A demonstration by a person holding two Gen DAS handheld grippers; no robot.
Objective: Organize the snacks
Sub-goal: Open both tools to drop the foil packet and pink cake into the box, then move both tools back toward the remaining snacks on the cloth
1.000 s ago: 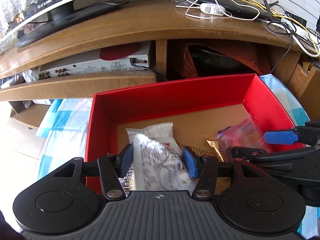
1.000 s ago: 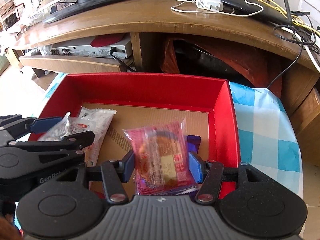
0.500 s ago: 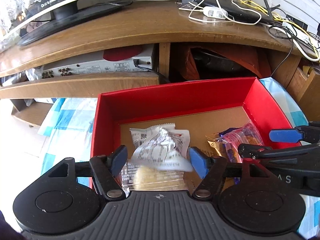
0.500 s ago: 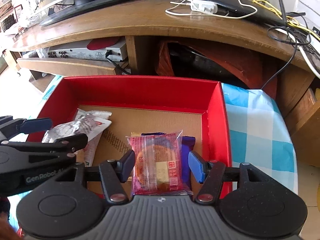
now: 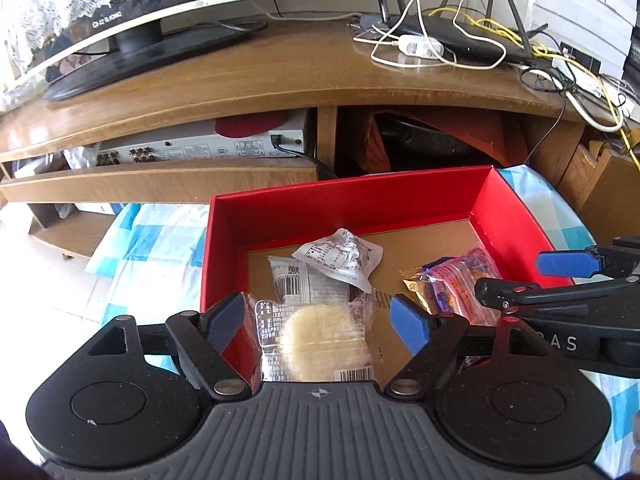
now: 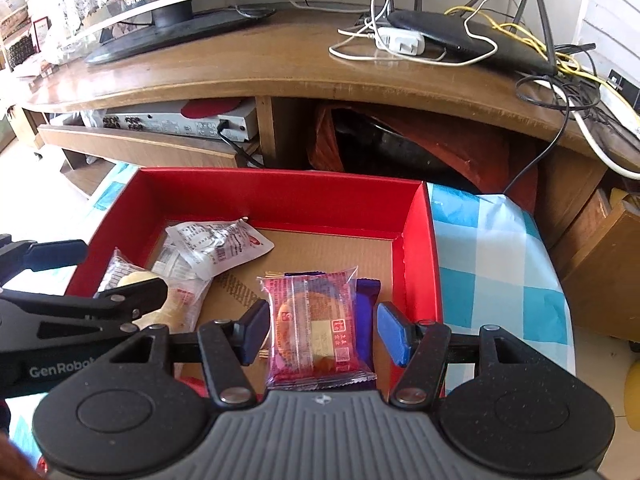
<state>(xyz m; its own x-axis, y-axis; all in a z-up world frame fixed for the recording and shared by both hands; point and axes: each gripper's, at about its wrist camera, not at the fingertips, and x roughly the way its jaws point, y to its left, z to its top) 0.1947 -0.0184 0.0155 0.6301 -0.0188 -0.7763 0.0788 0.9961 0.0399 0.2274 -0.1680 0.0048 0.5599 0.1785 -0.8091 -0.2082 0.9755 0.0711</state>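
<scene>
1. Right now both grippers hang over the red box [image 6: 280, 200], which sits on a blue-and-white checked cloth [image 6: 496, 248] in front of a wooden TV stand [image 5: 280, 76].
2. On the left gripper [image 5: 320, 316] the jaws are opening; the blue pads stand clear on either side of a clear packet with a pale round cake [image 5: 320, 340], touching nothing and gripping nothing.
3. That packet lies at the near left of the box floor, close to the left wall, with a white barcode packet [image 5: 292, 280] behind it and a crumpled white printed packet [image 5: 340, 258] lying on top of the pile, tilted.
4. On the right gripper [image 6: 322, 332] the jaws stand roughly half apart, a gap showing on each side between the pads and a pink packet [image 6: 316, 320]; nothing is held.
5. Beneath and beside the pink packet a purple wrapper [image 6: 366, 312] shows, and both lie near the right wall of the box, apart from it by a strip of bare cardboard.
6. Between the two piles the brown cardboard floor [image 6: 320, 248] is bare, as is the whole band along the back wall.
7. Behind the box the far rim comes close to the stand's lower shelf, where a silver player [image 5: 208, 148] sits; to the right the cloth lies bare up to its edge.
8. Each gripper appears at the edge of the other's view, side by side and apart.
</scene>
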